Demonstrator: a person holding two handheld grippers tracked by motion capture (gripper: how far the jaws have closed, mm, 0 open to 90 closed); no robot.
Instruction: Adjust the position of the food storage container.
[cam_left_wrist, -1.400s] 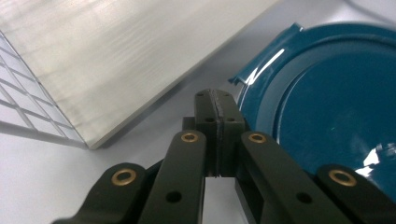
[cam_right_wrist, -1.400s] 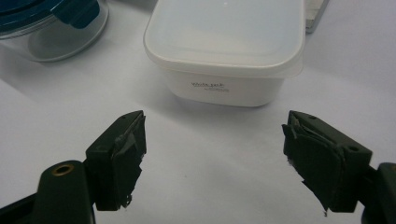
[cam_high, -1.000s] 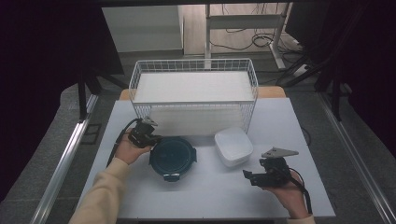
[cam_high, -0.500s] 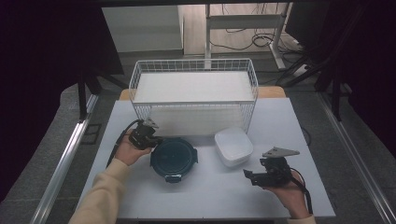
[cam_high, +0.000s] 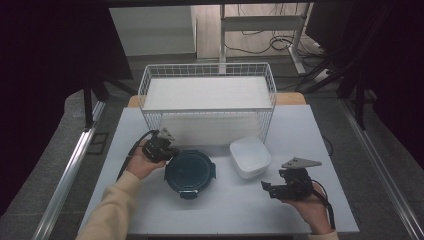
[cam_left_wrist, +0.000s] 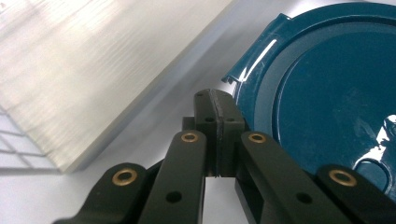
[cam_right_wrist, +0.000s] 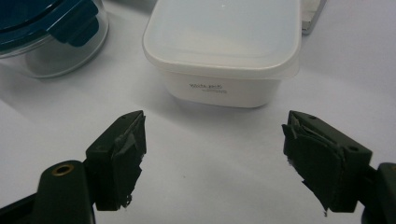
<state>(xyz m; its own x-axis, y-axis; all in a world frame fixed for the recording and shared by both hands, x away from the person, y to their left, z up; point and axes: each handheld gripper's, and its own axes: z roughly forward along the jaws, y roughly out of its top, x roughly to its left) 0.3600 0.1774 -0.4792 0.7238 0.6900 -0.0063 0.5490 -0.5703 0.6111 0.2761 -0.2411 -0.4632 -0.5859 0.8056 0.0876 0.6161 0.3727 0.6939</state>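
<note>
A round clear container with a dark teal clip lid (cam_high: 190, 172) stands on the white table. My left gripper (cam_high: 167, 150) is at its left rim, held in a hand. In the left gripper view the jaws are pressed together with nothing between them, and their tips (cam_left_wrist: 216, 112) lie just beside the lid's edge (cam_left_wrist: 327, 102). A white square lidded container (cam_high: 250, 156) sits to the right of the round one. My right gripper (cam_high: 268, 187) rests lower right of it. Its jaws (cam_right_wrist: 212, 158) stand wide apart and empty, facing the white container (cam_right_wrist: 224, 51).
A white wire basket (cam_high: 207, 95) with a pale board inside stands at the back of the table, close behind both containers. Cables trail from both grippers. The table's front edge runs just below the hands.
</note>
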